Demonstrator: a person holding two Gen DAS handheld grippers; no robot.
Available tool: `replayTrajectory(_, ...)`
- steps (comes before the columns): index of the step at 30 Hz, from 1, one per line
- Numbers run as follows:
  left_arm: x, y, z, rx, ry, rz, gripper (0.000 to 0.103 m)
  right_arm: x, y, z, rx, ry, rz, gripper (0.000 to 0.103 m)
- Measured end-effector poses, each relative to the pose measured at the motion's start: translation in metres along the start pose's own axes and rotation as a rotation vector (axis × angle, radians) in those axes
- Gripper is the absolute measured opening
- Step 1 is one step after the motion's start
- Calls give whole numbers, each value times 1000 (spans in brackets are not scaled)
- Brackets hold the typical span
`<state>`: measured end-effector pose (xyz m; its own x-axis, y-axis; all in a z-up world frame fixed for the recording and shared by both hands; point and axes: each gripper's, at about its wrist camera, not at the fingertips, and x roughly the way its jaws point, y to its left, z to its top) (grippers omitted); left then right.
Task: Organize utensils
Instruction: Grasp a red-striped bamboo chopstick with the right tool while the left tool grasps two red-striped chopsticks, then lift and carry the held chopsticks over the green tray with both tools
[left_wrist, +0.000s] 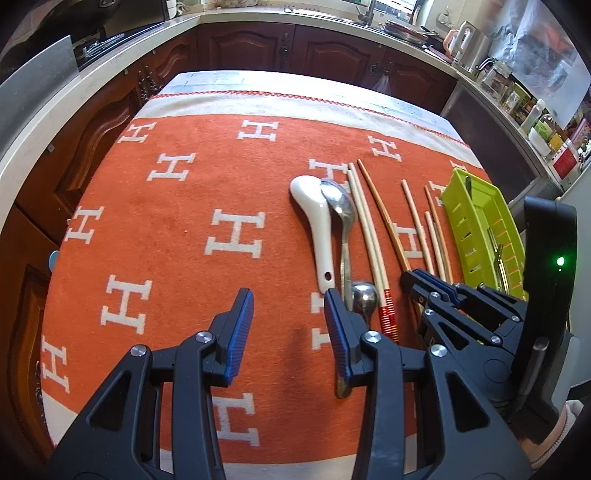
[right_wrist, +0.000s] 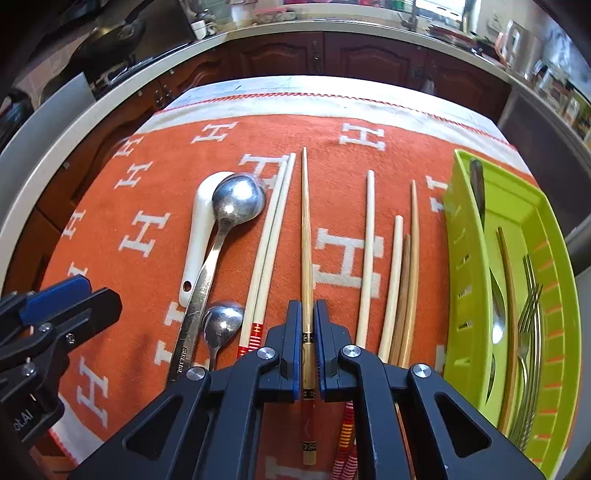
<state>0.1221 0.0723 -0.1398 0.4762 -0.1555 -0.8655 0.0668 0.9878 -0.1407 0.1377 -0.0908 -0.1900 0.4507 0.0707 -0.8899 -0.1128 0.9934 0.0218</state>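
My right gripper (right_wrist: 306, 332) is shut on a tan chopstick (right_wrist: 306, 229) with a dark, gold-banded handle, pointing away over the orange cloth. A white ceramic spoon (right_wrist: 201, 229), a large steel spoon (right_wrist: 236, 201) and a small steel spoon (right_wrist: 221, 321) lie to its left, beside a pale chopstick pair (right_wrist: 271, 236). Several loose chopsticks (right_wrist: 397, 266) lie to its right. The green tray (right_wrist: 465, 266) at the right holds forks, a spoon and a chopstick. My left gripper (left_wrist: 288, 314) is open and empty above the cloth, left of the spoons (left_wrist: 343, 210).
The table carries an orange cloth with white H marks (left_wrist: 184, 229). Dark wooden cabinets and a pale countertop (left_wrist: 110, 59) curve around the far and left sides. Jars, a kettle and bottles crowd the counter at the right (left_wrist: 517, 92).
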Motion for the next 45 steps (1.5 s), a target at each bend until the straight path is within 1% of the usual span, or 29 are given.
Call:
replayTrajectory(4,1,-7,4,18,-8,-61,36,-8,-16,-4,75,5,43,6)
replayTrajectory(6,5,-13,8,18,0,-105,30,-16,-25,-6,109,-4,69,6)
replayTrajectory(7,8,-16,9,18,7,-117,21,-20,-28,-7,120,-10,80,6)
replayTrajectory(8,12,-20,11,22,17,-137,16,-26,-33,-8,134,-21,98,6)
replayTrajectory(10,19,-28,14,32,28,-162,13,-36,-40,-9,152,-39,117,5)
replayTrajectory(13,32,-42,19,62,41,-168,9,-51,-48,-12,165,-67,137,5)
replayTrajectory(17,49,-57,22,93,68,-154,4,-70,-57,-17,179,-97,157,5)
replayTrajectory(20,58,-65,23,107,89,-149,3,-81,-65,-22,184,-116,167,5)
replayTrajectory(25,71,-72,22,112,111,-111,2,-94,-79,-28,190,-135,172,5)
replayTrajectory(34,75,-83,24,140,98,-52,2,-99,-78,-30,189,-155,191,5)
replayTrajectory(40,77,-88,27,134,106,-9,2,-98,-84,-32,207,-151,198,5)
replayTrajectory(45,79,-95,30,133,112,5,2,-97,-86,-33,217,-154,204,5)
